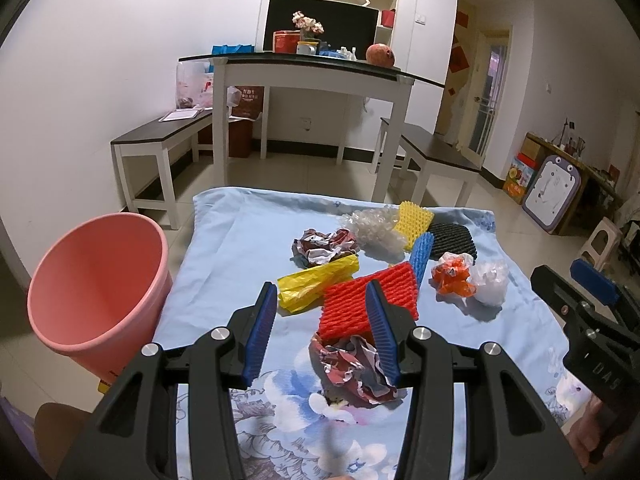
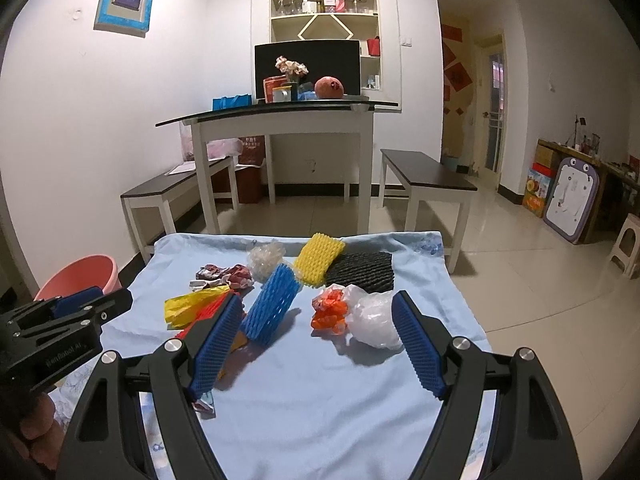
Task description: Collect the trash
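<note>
Trash lies on a light blue cloth (image 1: 240,248). My left gripper (image 1: 321,286) is open above it. A crumpled printed paper (image 1: 356,364) sits low beside its right pad, untouched. Ahead lie a red foam net (image 1: 360,300) and a yellow bag (image 1: 316,284). A pink bucket (image 1: 100,280) stands on the floor at the left. My right gripper (image 2: 318,298) is open and holds nothing. An orange bag (image 2: 330,308) and white plastic (image 2: 374,320) lie ahead of its fingers. A blue foam net (image 2: 272,304) leans near its left pad.
Farther back on the cloth are a yellow foam net (image 2: 318,256), a black foam net (image 2: 360,272), clear plastic (image 2: 266,258) and another crumpled paper (image 2: 224,274). A white table (image 2: 280,120) with two benches stands behind on the tiled floor.
</note>
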Available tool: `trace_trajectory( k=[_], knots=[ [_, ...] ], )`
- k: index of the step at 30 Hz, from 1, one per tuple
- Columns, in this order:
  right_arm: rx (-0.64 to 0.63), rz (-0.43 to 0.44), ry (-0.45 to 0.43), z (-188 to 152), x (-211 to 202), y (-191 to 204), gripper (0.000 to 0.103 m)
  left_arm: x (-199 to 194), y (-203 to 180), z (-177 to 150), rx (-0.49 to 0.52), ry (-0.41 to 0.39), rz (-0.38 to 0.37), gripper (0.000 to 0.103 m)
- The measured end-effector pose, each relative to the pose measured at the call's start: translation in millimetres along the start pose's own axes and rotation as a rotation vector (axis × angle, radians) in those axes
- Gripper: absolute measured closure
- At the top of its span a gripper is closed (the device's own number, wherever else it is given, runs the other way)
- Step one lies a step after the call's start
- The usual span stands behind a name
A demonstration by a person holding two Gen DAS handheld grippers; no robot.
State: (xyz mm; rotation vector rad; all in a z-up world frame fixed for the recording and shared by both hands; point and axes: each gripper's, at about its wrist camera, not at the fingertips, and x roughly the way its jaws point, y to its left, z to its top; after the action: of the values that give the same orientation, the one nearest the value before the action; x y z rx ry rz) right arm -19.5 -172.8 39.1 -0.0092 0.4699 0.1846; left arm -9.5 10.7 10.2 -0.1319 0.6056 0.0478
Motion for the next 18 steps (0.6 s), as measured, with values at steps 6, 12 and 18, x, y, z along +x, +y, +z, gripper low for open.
trace_trajectory(
  k=[6, 12, 18],
  knots=[
    [0.0, 0.0, 0.002, -0.1, 1.6, 2.0, 0.027, -0.2, 0.2, -0.3, 0.001, -0.002, -0.001, 0.056],
    [-0.002, 0.0, 0.003, -0.1, 1.1, 1.5, 0.027, -0.4, 0.5, -0.4, 0.002, -0.002, -0.001, 0.056],
    [-0.005, 0.004, 0.003, -2.4, 2.4, 1.8, 0.027, -0.2, 0.8, -0.3, 0.0, -0.003, -0.002, 0.056]
  ],
)
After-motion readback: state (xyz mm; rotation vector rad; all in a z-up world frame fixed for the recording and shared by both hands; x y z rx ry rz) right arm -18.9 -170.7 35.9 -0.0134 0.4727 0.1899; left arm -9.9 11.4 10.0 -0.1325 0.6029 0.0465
